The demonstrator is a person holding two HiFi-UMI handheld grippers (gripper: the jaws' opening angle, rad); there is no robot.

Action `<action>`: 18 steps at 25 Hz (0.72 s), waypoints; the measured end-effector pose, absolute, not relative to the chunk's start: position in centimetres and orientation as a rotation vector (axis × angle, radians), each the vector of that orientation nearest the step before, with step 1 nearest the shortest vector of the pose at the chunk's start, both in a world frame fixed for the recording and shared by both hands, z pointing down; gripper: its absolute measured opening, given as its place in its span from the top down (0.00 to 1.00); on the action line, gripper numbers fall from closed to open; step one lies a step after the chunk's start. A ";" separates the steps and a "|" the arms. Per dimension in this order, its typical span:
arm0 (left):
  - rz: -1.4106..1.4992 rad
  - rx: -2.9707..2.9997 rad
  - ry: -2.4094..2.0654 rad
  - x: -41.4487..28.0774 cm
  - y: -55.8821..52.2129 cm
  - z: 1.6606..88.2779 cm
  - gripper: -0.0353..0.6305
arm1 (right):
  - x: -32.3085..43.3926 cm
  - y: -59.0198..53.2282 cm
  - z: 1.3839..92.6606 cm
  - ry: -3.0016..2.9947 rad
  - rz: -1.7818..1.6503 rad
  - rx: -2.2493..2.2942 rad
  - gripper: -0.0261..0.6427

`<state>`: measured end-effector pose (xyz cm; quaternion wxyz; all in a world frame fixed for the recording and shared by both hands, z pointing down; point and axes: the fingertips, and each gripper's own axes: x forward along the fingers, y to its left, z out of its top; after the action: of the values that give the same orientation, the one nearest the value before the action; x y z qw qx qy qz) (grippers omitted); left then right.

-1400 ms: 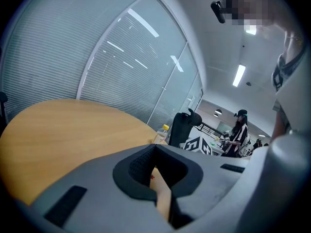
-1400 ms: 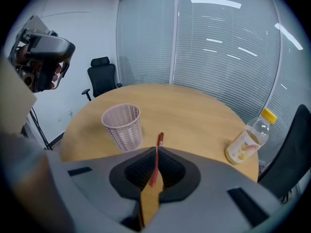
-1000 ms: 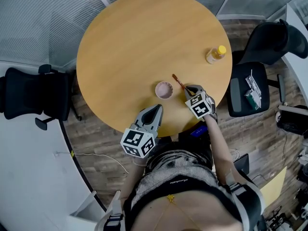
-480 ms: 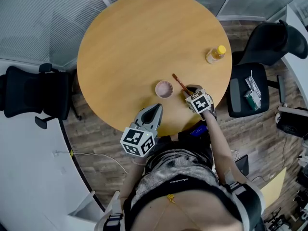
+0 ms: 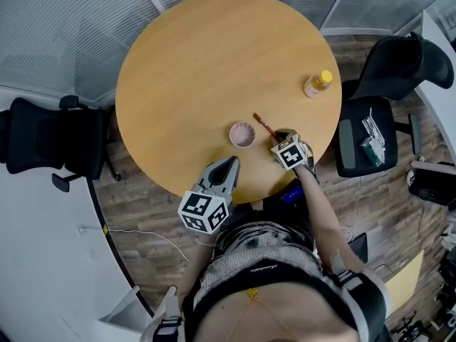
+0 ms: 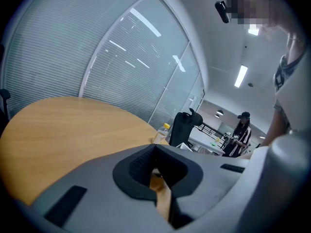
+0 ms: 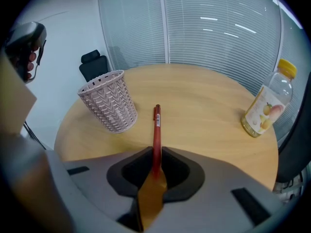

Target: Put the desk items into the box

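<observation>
Jaws of the right gripper (image 5: 278, 137), low at five o'clock on the table (image 5: 206, 63), are closing around a red pen (image 7: 156, 125); left gripper (image 5: 228, 165) hovers at six o'clock, jaws together.

Bright, even indoor light. Ceiling strip lights (image 6: 241, 75) glare white and reflect as pale streaks in the glass partition (image 6: 121, 47). The desk (image 5: 214, 63) is evenly lit, with only soft, short shadows. All views bow strongly at the edges, and both gripper views darken to black corners, their nearest foreground blurred.
</observation>
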<state>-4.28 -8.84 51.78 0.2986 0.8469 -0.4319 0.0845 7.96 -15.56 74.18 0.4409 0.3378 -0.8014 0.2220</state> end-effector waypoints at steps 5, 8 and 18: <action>0.214 2.250 -1.141 -4.1 -8.7 51.6 0.92 | 7.9 -15.5 74.2 -1.993 0.533 0.845 0.86; 0.216 2.261 -1.144 -3.8 -8.8 51.5 0.92 | 8.0 -15.5 74.2 -2.002 0.533 0.857 0.86; 0.218 2.274 -1.142 -3.2 -8.7 51.3 0.92 | 8.1 -15.5 74.2 -2.010 0.539 0.849 0.86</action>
<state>-3.20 -8.71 51.29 0.2898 0.8522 -0.4280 0.0815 8.12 -15.46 74.24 0.4324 0.3407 -0.8064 0.2161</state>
